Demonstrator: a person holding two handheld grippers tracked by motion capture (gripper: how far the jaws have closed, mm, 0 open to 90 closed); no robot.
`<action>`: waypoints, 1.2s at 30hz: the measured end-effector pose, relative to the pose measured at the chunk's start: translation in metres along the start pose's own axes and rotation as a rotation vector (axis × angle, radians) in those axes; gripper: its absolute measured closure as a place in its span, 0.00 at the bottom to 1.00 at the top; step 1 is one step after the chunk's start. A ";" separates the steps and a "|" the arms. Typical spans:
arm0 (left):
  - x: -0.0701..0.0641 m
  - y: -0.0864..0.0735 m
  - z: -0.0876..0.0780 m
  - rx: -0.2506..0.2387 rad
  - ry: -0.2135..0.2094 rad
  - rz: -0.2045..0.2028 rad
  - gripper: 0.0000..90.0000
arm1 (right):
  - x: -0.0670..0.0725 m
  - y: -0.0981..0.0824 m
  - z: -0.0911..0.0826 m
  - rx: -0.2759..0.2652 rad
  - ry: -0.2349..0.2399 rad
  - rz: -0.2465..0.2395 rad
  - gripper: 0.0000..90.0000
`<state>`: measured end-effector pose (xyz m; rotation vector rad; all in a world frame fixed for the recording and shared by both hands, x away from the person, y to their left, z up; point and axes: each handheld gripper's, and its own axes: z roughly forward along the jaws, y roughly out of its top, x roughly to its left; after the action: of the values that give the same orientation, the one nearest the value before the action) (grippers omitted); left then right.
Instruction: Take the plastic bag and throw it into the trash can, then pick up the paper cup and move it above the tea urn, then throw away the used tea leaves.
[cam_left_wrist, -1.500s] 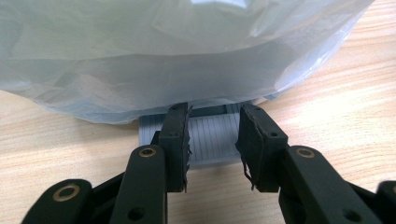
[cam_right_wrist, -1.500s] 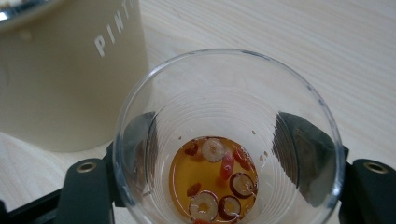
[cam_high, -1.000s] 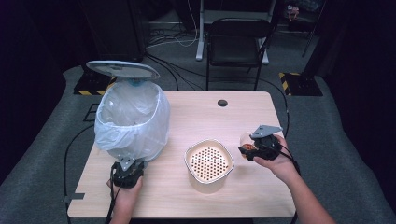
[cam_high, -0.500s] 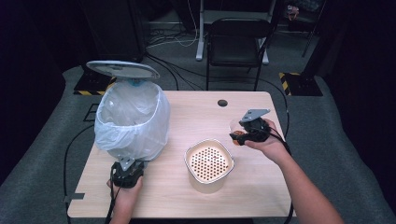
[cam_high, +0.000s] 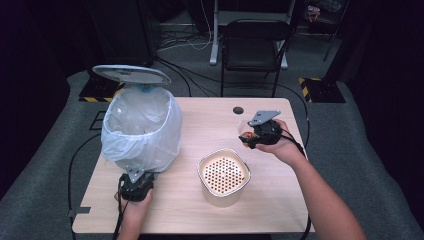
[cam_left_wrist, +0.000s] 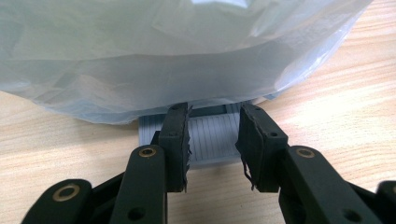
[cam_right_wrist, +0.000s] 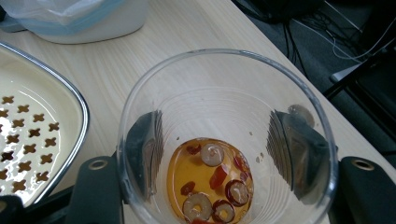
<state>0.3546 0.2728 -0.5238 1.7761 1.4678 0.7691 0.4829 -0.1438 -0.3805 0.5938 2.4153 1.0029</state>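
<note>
A white pedal bin (cam_high: 142, 130) lined with a clear bag stands at the table's left, its lid (cam_high: 131, 74) raised. My left gripper (cam_high: 136, 181) sits at the bin's foot, open. In the left gripper view its jaws (cam_left_wrist: 214, 112) straddle the grey ribbed pedal (cam_left_wrist: 212, 140) under the bag's edge. My right gripper (cam_high: 252, 136) is shut on a clear plastic cup (cam_high: 245, 127), held above the table right of centre. The cup (cam_right_wrist: 224, 93) holds amber liquid with red and pale fruit slices (cam_right_wrist: 212, 182). Its walls are clamped between the right gripper's (cam_right_wrist: 217, 140) jaws.
A cream perforated strainer basket (cam_high: 223, 175) stands at the table's middle front, just left of and below the cup; its rim (cam_right_wrist: 70, 93) appears in the right gripper view. A dark round hole (cam_high: 238, 110) marks the far table edge. A black chair (cam_high: 255, 45) stands behind.
My right gripper has carried the cup left and away from the person, closer to the basket's far side. The left gripper and bin have stayed put.
</note>
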 end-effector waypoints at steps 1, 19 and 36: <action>0.000 0.000 0.000 0.002 0.000 0.000 0.71 | -0.001 0.002 -0.001 0.003 0.001 -0.028 0.40; 0.001 0.000 0.000 0.006 -0.002 0.009 0.71 | 0.007 0.021 -0.013 -0.068 -0.007 -0.205 0.39; 0.001 0.000 0.000 0.005 -0.002 0.009 0.71 | 0.038 0.020 -0.021 -0.261 0.005 -0.499 0.39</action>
<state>0.3543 0.2733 -0.5237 1.7875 1.4628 0.7688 0.4449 -0.1215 -0.3624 -0.1017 2.2162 1.0623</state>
